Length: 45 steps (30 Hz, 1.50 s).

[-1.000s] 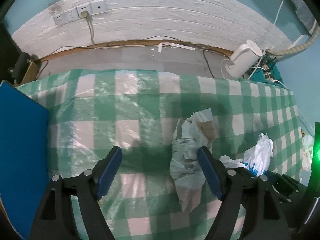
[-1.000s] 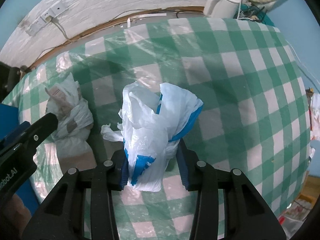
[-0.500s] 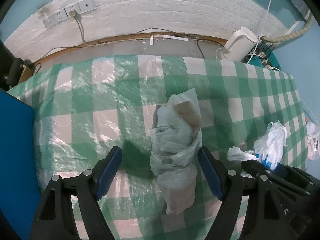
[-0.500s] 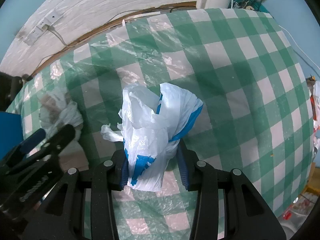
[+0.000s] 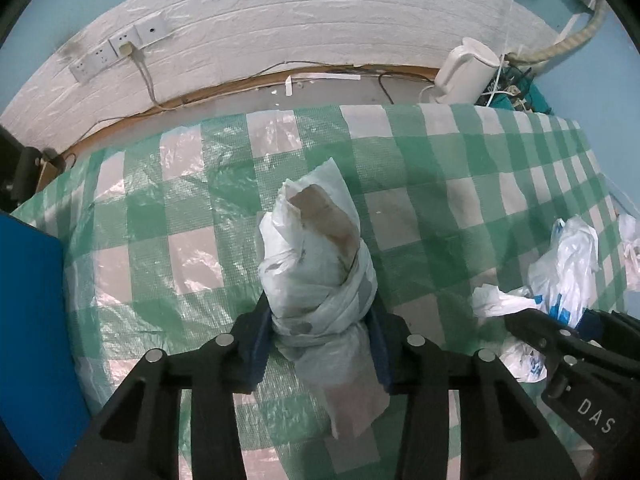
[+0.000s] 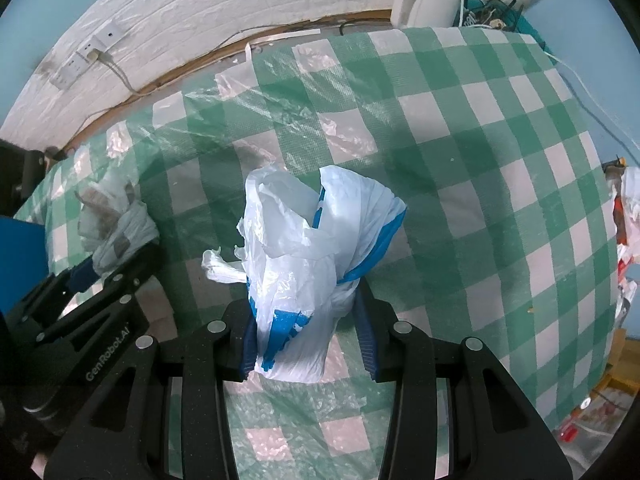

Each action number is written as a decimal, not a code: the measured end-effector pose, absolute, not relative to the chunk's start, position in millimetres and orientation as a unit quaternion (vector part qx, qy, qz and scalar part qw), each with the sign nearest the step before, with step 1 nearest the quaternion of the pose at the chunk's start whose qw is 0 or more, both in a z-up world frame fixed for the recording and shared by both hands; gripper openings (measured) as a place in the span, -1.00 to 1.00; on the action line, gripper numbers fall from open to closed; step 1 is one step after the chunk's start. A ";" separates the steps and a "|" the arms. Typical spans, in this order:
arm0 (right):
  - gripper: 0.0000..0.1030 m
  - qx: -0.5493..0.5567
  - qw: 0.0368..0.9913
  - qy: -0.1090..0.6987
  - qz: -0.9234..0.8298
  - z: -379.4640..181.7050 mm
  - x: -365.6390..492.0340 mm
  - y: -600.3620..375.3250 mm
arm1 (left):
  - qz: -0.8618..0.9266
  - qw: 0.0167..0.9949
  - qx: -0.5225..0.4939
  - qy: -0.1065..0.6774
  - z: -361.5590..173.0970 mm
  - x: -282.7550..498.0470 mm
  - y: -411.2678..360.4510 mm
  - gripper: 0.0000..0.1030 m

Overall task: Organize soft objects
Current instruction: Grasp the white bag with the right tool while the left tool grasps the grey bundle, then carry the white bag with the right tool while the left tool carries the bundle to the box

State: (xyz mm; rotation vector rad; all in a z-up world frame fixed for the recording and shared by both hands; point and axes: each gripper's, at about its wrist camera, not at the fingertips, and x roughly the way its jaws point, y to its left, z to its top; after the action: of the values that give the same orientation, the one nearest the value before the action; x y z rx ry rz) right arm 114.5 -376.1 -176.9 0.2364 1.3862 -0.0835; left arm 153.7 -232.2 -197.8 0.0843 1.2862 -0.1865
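Note:
My left gripper (image 5: 318, 346) is shut on a knotted white plastic bag with brown stains (image 5: 320, 256), gripping it at the knot above the green-checked tablecloth (image 5: 168, 208). The same bag shows at the left of the right wrist view (image 6: 114, 224). My right gripper (image 6: 306, 332) is shut on a white and blue plastic bag (image 6: 316, 240), held upright over the cloth. That bag also shows at the right edge of the left wrist view (image 5: 560, 268).
A white kettle (image 5: 466, 72) and tangled cables stand at the table's far right corner. Wall sockets (image 5: 116, 50) sit on the white brick wall. A blue panel (image 5: 28, 320) is at the left. More plastic bags (image 6: 626, 240) lie at the right edge.
My left gripper moved right so the stained bag came between its open fingers, then shut on the bag at the knot. My right gripper kept its hold on the white and blue bag.

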 end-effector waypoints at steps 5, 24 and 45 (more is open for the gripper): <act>-0.23 0.096 0.769 0.632 -0.031 -167.8 113.6 -369.9 | -0.083 0.805 0.046 0.586 -188.3 147.3 -225.4 -0.22; -0.23 0.020 0.808 0.589 0.014 -101.8 99.0 -330.7 | -0.057 0.836 0.056 0.543 -128.2 116.3 -192.8 -0.22; -0.23 -0.026 0.836 0.542 0.087 -44.4 74.4 -269.5 | -0.030 0.859 0.064 0.507 -66.1 73.5 -134.2 -0.22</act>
State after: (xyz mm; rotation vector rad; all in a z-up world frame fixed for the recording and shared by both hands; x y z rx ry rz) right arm 74.4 -269.5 -44.4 -0.0558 1.1472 0.1836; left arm 73.5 -134.2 -66.1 0.1341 1.0636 -0.0628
